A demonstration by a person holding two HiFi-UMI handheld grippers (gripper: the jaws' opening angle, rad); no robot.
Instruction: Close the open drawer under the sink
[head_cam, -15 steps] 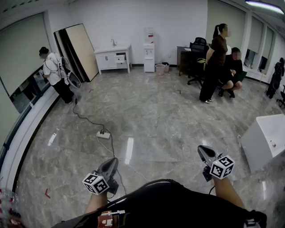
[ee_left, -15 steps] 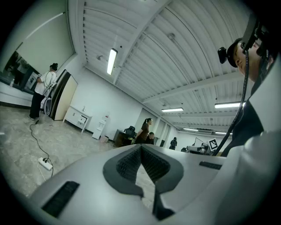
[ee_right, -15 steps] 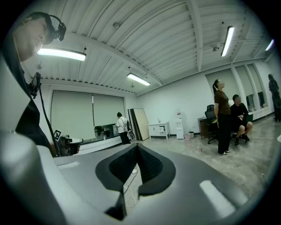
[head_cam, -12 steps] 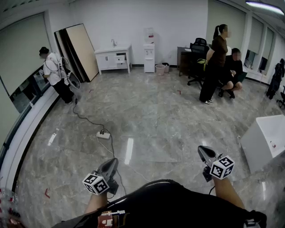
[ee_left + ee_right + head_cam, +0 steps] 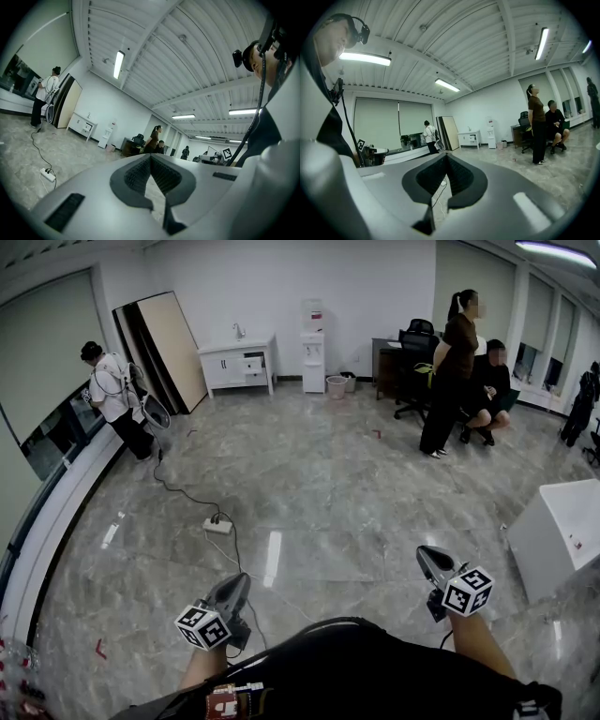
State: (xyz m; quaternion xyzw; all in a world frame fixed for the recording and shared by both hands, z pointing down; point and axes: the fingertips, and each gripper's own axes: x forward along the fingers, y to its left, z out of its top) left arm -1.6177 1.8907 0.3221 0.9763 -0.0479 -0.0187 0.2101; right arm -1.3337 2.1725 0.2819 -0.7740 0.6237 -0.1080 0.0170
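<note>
Wearing a black top [image 5: 356, 667], with a thin black cable [image 5: 300, 626] arcing across it and a red-and-white badge [image 5: 223, 701] low on the front, plus a black headset [image 5: 361, 32]. Showing grey tapering shells on the left gripper [image 5: 238, 579] and right gripper [image 5: 424, 555], each bearing a white cube [image 5: 202, 626] printed with black square markers, and dark ribbed fingers [image 5: 133, 176].

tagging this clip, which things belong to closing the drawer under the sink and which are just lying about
Job: open drawer, sink cabinet, left gripper, right gripper, both shut and empty.
Lying about: power strip, water dispenser, bin, office chair.
</note>
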